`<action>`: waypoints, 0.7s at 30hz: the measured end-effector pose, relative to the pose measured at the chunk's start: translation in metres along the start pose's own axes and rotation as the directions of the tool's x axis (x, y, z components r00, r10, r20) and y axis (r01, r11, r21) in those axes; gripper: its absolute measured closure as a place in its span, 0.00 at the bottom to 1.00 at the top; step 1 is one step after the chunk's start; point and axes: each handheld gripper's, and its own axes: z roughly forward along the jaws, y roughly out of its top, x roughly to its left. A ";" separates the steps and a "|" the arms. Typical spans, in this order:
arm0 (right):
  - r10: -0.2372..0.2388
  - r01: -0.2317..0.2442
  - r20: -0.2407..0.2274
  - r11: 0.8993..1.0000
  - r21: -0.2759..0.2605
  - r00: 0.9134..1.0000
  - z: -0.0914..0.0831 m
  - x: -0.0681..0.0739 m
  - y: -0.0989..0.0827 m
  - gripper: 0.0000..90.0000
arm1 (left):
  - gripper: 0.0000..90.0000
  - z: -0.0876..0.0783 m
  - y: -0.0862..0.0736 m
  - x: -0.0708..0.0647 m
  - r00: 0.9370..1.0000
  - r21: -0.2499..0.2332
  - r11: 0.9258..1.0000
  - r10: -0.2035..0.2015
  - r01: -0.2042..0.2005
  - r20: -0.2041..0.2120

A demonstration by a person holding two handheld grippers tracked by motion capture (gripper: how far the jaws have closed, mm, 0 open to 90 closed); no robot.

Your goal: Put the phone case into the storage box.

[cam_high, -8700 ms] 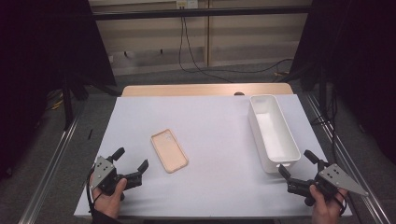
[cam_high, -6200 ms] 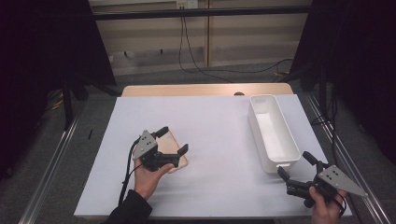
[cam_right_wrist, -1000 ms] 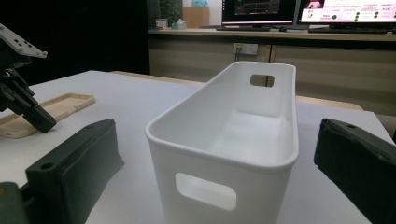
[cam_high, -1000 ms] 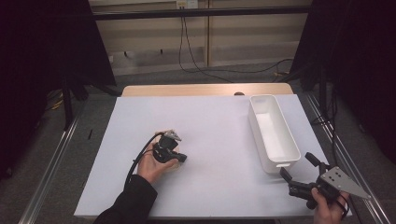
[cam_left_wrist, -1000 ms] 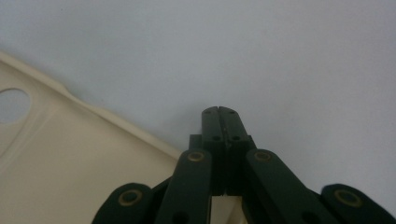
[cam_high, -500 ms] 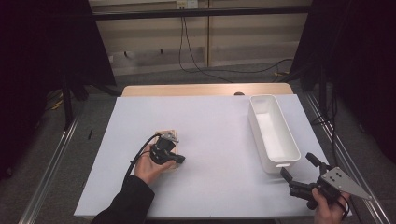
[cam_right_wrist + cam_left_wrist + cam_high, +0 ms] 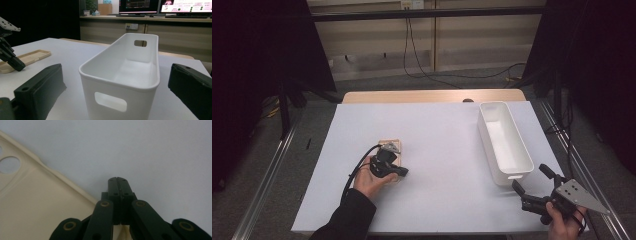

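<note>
Phone case (image 7: 393, 150), cream-beige and flat, lies on the white worktop (image 7: 437, 150) left of centre in the high view, mostly covered there by the left gripper (image 7: 401, 171) and the hand (image 7: 371, 181) that holds it. In the left gripper view the case (image 7: 32, 205) fills the lower left of the frame: a pale, matte shell with a raised lip along its edge, a rounded corner and a round cut-out at the far left. The left gripper (image 7: 117, 181) has its fingers pressed fully together, their tips over the bare white surface just past the case's edge; whether the lower part of the fingers clamps the case rim is hidden beneath them.

At the lower right of the high view, the right gripper (image 7: 529, 181) sits in a hand near the worktop's edge, its fingers spread wide and holding nothing. In the right gripper view its fingers (image 7: 40, 87) frame the near end of a white bin (image 7: 125, 70), a long plastic tub with slot handles, standing upright and apart from them.
</note>
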 end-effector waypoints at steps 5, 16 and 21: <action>0.001 -0.001 0.002 1.000 0.001 1.000 0.000 0.000 0.000 0.00 | 1.00 -0.002 -0.002 0.000 1.000 0.002 1.000 0.001 -0.001 -0.001; 0.000 0.000 0.003 1.000 0.001 1.000 0.000 0.000 0.000 0.00 | 1.00 -0.010 -0.012 -0.001 1.000 -0.005 1.000 -0.007 0.007 -0.006; -0.001 0.001 0.001 1.000 0.001 1.000 0.000 0.000 0.000 0.00 | 1.00 -0.011 -0.015 0.001 1.000 -0.008 1.000 -0.009 0.009 -0.001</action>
